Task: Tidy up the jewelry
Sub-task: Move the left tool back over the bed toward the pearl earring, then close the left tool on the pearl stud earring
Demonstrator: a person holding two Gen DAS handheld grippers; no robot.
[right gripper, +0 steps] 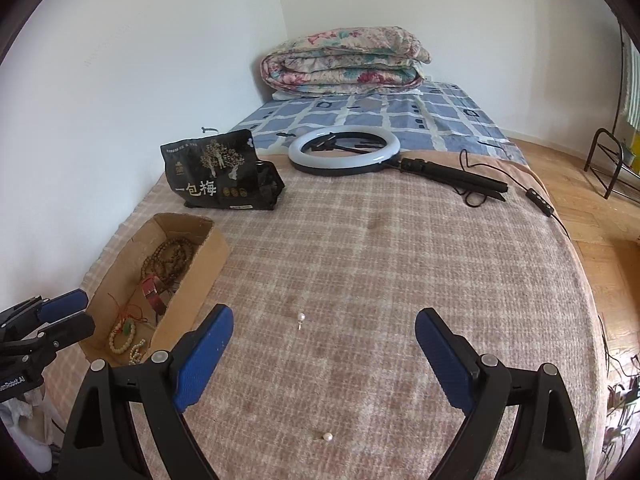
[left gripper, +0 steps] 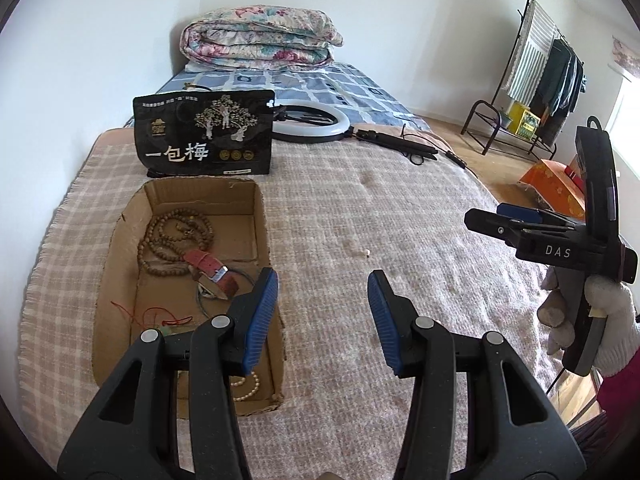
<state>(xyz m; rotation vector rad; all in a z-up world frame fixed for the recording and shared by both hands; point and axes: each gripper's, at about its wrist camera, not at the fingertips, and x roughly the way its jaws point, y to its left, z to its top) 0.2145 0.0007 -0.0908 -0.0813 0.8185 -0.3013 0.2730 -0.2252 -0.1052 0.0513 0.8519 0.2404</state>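
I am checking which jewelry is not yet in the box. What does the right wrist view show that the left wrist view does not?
Only the right wrist view shows the second pearl earring, lying on the blanket between its own open jaws, and a green pendant in the box. Only the left wrist view shows the clothes rack, the orange box on the floor and the right gripper from outside. Both show the cardboard box holding the wooden bead necklace and red watch, one pearl earring, the black snack bag and ring light.
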